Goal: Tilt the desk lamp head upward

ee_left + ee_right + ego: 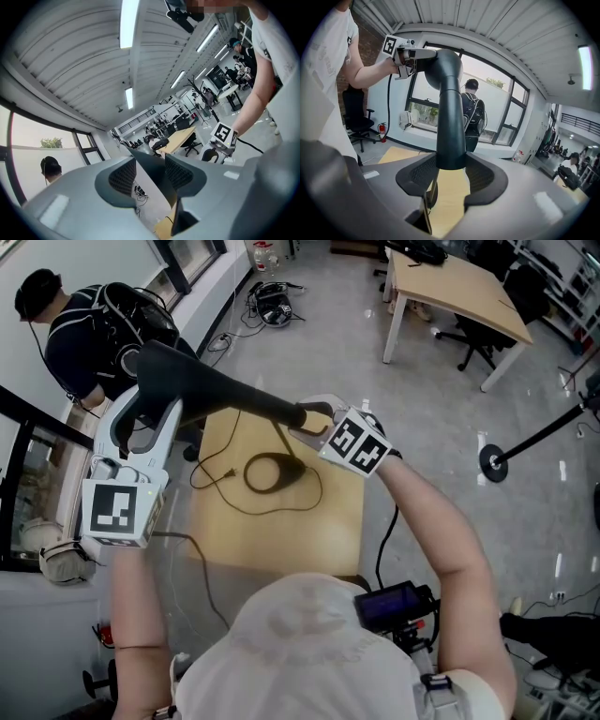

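The desk lamp's long dark head runs from upper left to the middle over a small wooden table. Its thin stem drops to a round black base. My left gripper is shut on the head's far left end; in the left gripper view the dark head stands wedged between the pads. My right gripper is shut on the head's other end, near the stem joint. In the right gripper view the dark tube of the head rises from between the pads toward the left gripper.
The lamp's black cord loops across the table. A person with a backpack stands at the upper left by the window. A larger desk and an office chair stand at the back right. A stand's round foot rests on the floor at right.
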